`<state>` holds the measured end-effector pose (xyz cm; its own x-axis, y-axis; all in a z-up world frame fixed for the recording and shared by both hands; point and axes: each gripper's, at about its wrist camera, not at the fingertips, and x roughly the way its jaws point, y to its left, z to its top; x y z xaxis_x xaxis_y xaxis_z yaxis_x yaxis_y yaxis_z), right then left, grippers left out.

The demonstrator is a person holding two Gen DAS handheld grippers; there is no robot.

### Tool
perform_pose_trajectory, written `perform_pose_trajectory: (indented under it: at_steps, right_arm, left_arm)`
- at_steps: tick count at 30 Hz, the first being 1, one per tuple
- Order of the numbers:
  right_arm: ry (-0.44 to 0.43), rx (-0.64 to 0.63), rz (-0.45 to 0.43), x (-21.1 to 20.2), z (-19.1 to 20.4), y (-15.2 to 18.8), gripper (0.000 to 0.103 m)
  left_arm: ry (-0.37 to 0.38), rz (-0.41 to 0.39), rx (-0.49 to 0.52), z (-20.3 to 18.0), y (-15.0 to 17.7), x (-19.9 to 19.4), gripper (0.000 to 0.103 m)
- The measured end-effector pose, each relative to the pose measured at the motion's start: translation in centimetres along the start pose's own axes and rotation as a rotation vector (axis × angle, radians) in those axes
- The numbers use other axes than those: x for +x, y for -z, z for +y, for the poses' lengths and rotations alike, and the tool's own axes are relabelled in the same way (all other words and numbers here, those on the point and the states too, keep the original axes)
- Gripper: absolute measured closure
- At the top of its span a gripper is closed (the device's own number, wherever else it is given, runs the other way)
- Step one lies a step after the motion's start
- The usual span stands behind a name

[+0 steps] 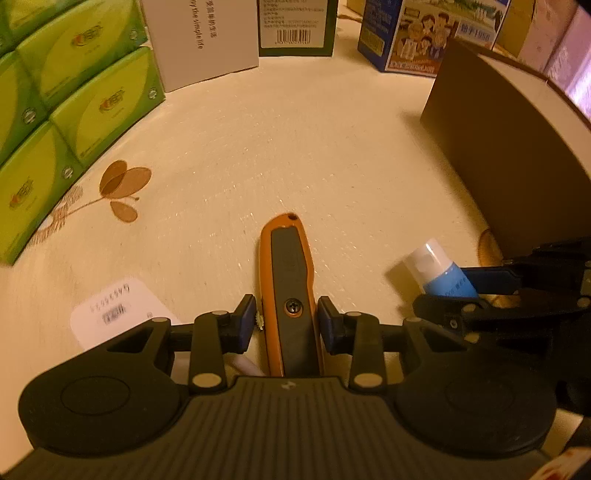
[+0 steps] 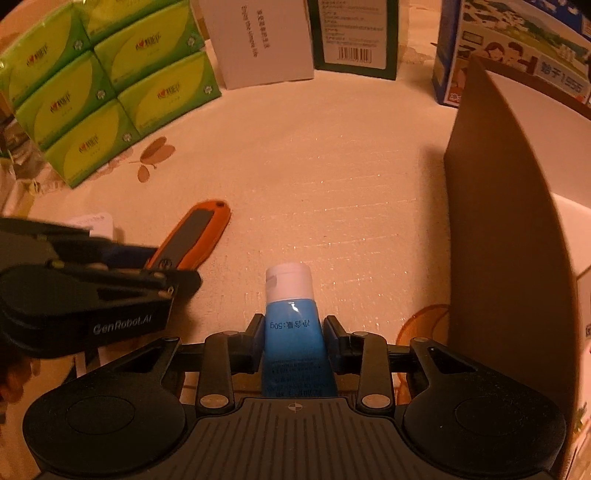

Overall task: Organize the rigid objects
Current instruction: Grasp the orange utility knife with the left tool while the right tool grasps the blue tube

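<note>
The left tool [image 1: 286, 321] straddles an orange-and-grey utility knife [image 1: 290, 280] that lies flat on the table [image 1: 295, 147]. Its blue pads [image 1: 245, 321] sit just beside the knife's body at the screw, and on the left a thin gap shows, so whether they press on it cannot be told. The knife's far tip points away from the tool, toward the boxes at the back.

The right tool [image 2: 294, 334] is closed on a blue tube with a white cap [image 2: 291, 325]; both fingers touch the tube's sides and the cap end points to the far side.

In the right wrist view the knife lies to the left of the tube, well apart from it. A tall brown cardboard box [image 2: 506, 240] stands at the right, near the tube. A stack of green tissue packs [image 1: 74, 110] fills the far left. At the back stand a white box [image 1: 207, 40], a dark green box with a barcode [image 1: 297, 27] and a blue carton with cartoon figures [image 1: 410, 37]. A white label [image 1: 110, 310] lies on the table near the left tool. The cream tablecloth carries a brown leaf print [image 1: 123, 188].
</note>
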<state>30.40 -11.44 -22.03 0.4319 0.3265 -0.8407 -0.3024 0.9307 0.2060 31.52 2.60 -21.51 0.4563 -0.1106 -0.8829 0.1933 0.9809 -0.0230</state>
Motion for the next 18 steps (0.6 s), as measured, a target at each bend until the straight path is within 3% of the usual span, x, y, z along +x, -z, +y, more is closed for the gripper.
perform_pose_trajectory:
  at_steps: [7, 12, 18]
  right_arm:
    - [-0.038, 0.017, -0.039, -3.1, 0.1, 0.2, 0.073]
    - [-0.034, 0.029, -0.017, -3.9, 0.0, 1.1, 0.073]
    - [-0.022, 0.043, 0.001, -3.6, -0.1, 1.0, 0.073]
  left_arm:
    - [0.015, -0.003, -0.056, -0.4, 1.4, -2.6, 0.072]
    - [0.022, 0.066, -0.075, -1.5, 3.0, -1.9, 0.074]
    - [0.018, 0.081, -0.058, -2.0, 2.0, -0.6, 0.073]
